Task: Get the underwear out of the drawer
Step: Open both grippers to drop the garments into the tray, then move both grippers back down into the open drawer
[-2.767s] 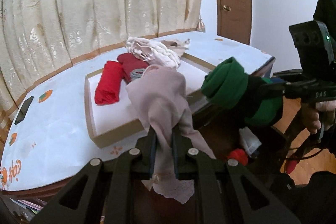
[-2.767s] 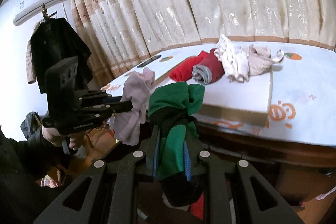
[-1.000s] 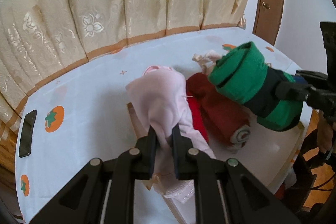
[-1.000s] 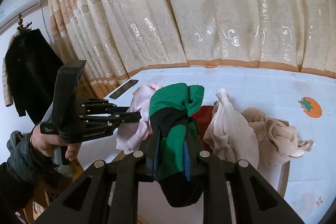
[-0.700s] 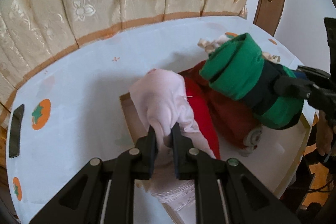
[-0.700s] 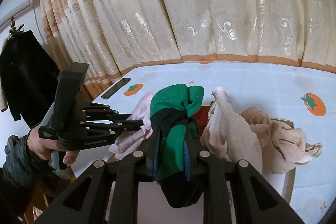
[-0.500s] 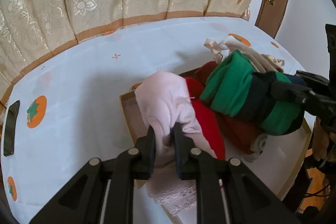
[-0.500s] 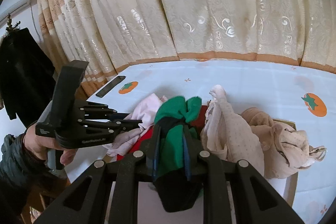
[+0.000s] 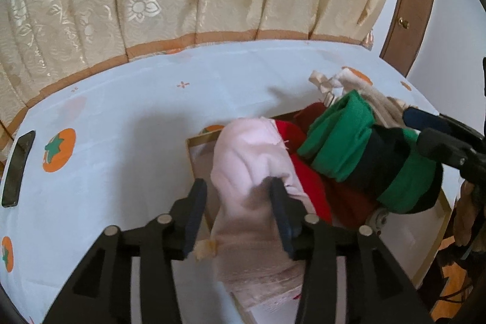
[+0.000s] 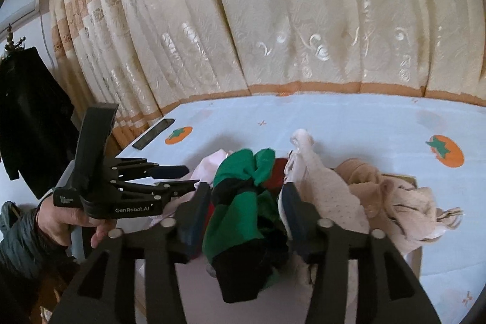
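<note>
A: Status, left gripper (image 9: 237, 202)?

B: Jaws opening. Pink underwear (image 9: 252, 172) sits between them. Left pad is clear of the cloth; right pad looks just at its edge, blurred, can't tell if it touches. Pink piece lies over the left rim of the box (image 9: 194, 160), its tail hanging over the front rim.

A: Right gripper (image 10: 246, 208)?

B: Jaws opening too. Green-black underwear (image 10: 243, 208) lies between the pads, and there's a gap on both sides. It's down in the box, on top of the red pieces (image 9: 306, 187).

A: Box contents?

B: Red rolls in the middle, cream bundle (image 10: 322, 190) and beige bundle (image 10: 391, 196) toward the right end. Green-black one lies between pink and cream.

A: Where's the box?

B: On the table (image 9: 121, 126), near its front edge. The cloth is pale blue with orange fruit prints (image 9: 57, 151). Phone (image 9: 16, 169) is at the far left edge, well apart from the box.

A: Background?

B: Cream curtain (image 10: 273, 20) along the back edge of the table. Wooden door frame (image 9: 410, 5) at right in the left wrist view. Dark coat (image 10: 30, 117) hangs at left in the right wrist view. Person's hand (image 10: 70, 217) is wrapped round the left gripper's handle.
</note>
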`<action>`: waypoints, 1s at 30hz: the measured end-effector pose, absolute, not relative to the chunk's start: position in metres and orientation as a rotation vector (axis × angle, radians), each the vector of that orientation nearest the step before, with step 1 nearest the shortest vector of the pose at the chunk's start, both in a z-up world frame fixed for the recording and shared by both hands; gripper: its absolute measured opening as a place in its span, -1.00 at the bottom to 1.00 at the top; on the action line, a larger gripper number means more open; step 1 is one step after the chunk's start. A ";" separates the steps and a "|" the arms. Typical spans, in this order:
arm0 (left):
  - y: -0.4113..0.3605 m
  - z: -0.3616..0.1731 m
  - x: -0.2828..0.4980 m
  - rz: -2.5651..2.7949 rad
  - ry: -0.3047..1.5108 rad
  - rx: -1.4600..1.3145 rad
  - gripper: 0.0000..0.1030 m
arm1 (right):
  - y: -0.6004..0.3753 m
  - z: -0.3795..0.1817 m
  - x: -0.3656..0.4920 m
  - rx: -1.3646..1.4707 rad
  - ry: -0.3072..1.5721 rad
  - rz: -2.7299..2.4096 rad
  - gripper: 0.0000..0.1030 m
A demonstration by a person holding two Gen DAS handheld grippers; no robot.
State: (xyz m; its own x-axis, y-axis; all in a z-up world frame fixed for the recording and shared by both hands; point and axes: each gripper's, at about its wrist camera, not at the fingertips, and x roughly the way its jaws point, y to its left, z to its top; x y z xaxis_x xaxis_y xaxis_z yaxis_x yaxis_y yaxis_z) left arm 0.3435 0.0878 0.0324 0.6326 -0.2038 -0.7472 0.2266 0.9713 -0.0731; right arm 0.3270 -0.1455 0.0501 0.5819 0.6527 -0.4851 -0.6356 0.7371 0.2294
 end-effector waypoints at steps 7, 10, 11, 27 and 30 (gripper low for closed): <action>0.081 0.048 0.316 -0.272 0.783 0.024 0.10 | -0.151 0.060 0.309 0.006 0.570 0.763 0.06; 0.074 0.052 0.296 -0.288 0.755 0.044 0.14 | -0.154 0.063 0.294 -0.014 0.572 0.783 0.07; 0.070 0.052 0.288 -0.296 0.748 0.053 0.15 | -0.156 0.064 0.286 -0.026 0.574 0.797 0.08; -0.001 0.042 0.138 -0.471 0.642 0.230 0.40 | -0.223 0.045 0.159 -0.155 0.629 0.843 0.19; -0.021 0.037 0.116 -0.527 0.638 0.260 0.41 | -0.241 0.034 0.145 -0.153 0.657 0.811 0.19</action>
